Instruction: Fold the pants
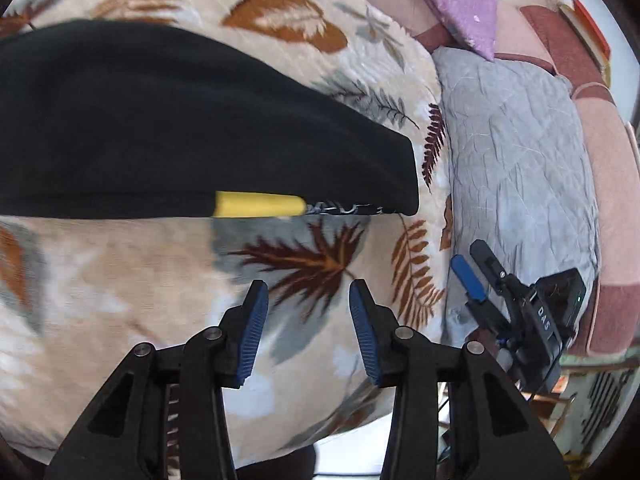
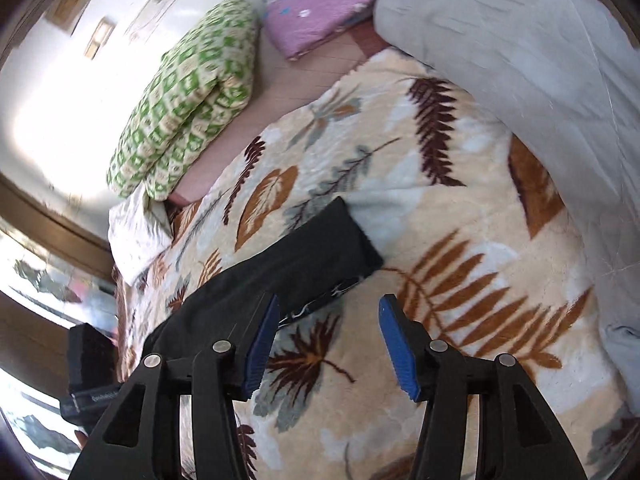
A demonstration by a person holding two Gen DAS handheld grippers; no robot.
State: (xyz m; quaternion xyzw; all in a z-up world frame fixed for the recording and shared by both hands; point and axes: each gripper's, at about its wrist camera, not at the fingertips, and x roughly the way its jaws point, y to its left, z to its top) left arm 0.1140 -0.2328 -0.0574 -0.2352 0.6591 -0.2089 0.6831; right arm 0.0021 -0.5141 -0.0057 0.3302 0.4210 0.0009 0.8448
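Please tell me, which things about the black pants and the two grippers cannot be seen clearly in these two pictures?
- Black pants, left wrist view: the picture's left edge cuts them off, so their full length is hidden.
- Black pants, right wrist view: the right gripper covers their near end; how many layers lie folded is unclear.
- Yellow patch: blurred, its nature is unclear.
- Left gripper: open, holding nothing.

The letters "DAS" stand in white on the right gripper (image 1: 476,276) body.
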